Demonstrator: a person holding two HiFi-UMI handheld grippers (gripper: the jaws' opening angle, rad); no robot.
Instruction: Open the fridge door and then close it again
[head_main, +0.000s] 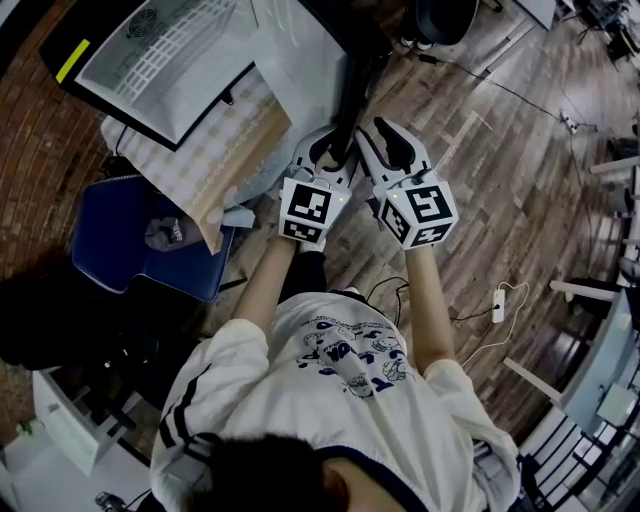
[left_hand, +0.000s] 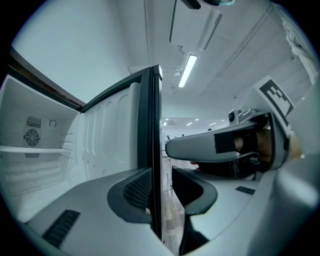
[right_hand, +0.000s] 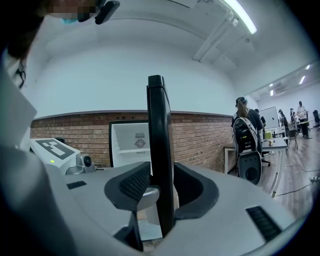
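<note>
The fridge (head_main: 150, 60) stands open at the upper left, its white shelves showing, and the fridge door (head_main: 348, 90) swings out towards the person. The left gripper (head_main: 333, 142) straddles the door's dark edge, with one pad (left_hand: 134, 189) against it and a sliver of floor showing by the other, so it is unclenched. Just beside it, the right gripper (head_main: 388, 135) is clamped on the same edge.

**Open-plan office with a workshop feel**

A red brick wall (right_hand: 200, 135) runs under long ceiling strip lights (right_hand: 240, 15). Beyond it, people (right_hand: 302, 117) stand among white desks (right_hand: 272, 145) and a whiteboard (right_hand: 267, 116). A white power strip with cables (head_main: 498, 305) lies on the grey wood-plank floor (head_main: 500, 170).
</note>
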